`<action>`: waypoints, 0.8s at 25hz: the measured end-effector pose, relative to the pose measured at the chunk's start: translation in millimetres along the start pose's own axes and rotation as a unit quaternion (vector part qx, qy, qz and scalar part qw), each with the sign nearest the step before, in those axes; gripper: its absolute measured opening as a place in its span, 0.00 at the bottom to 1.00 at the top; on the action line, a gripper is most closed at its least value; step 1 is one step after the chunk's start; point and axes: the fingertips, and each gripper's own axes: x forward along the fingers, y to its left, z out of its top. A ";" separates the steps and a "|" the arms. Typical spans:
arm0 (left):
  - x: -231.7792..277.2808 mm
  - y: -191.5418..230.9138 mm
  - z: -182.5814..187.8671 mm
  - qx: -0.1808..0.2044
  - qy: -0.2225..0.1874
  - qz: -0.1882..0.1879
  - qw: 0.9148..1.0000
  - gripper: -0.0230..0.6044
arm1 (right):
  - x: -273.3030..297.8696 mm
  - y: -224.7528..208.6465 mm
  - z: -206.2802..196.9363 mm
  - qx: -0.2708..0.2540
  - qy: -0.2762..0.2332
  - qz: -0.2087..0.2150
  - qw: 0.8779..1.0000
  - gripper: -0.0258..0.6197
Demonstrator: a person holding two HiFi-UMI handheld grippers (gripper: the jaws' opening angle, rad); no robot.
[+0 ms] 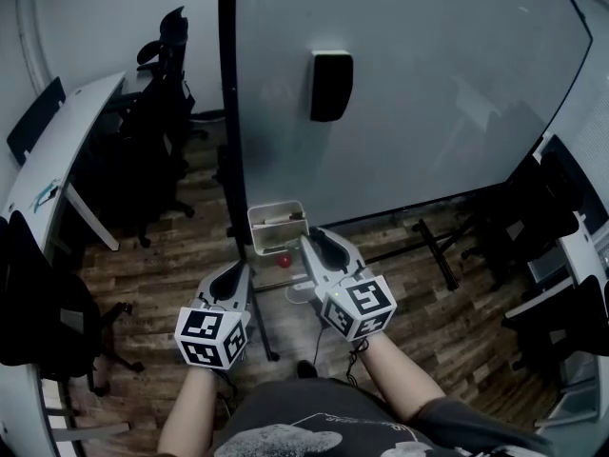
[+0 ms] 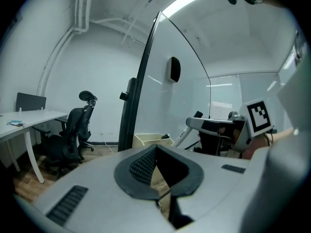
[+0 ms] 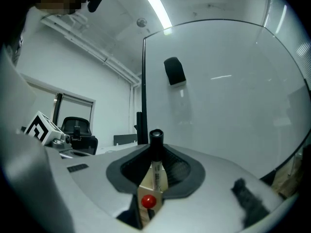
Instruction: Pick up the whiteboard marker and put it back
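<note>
The right hand-held gripper (image 3: 155, 165) is closed partway on the whiteboard marker (image 3: 156, 147), which stands upright between its pads with the black cap at 12 o'clock, in front of the whiteboard (image 3: 228, 96). The left hand-held gripper (image 2: 156, 152), at 9 o'clock of the right, is empty with its tips touching

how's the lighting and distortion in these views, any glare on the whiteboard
Head view: dim, dark at the corners, the whiteboard bowed by the lens, only faint soft reflections on it. Left gripper view: strong fisheye, the ceiling light strip blown out white. Right gripper view: same fisheye and bright strip, yet the whiteboard marker close to the lens stays sharp.
</note>
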 end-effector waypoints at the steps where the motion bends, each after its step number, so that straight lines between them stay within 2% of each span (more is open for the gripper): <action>1: -4.4 -1.0 0.5 0.001 -0.001 -0.003 1.000 0.06 | -4.3 1.3 3.8 0.000 -0.005 -0.007 1.000 0.17; 9: -40.8 -20.4 0.5 0.009 -0.007 -0.036 0.999 0.06 | -51.2 14.1 28.4 0.012 -0.044 -0.057 0.997 0.17; 20: -97.8 -55.8 -38.8 0.006 0.017 -0.094 0.995 0.06 | -130.2 68.0 -15.3 0.027 -0.006 -0.102 0.994 0.17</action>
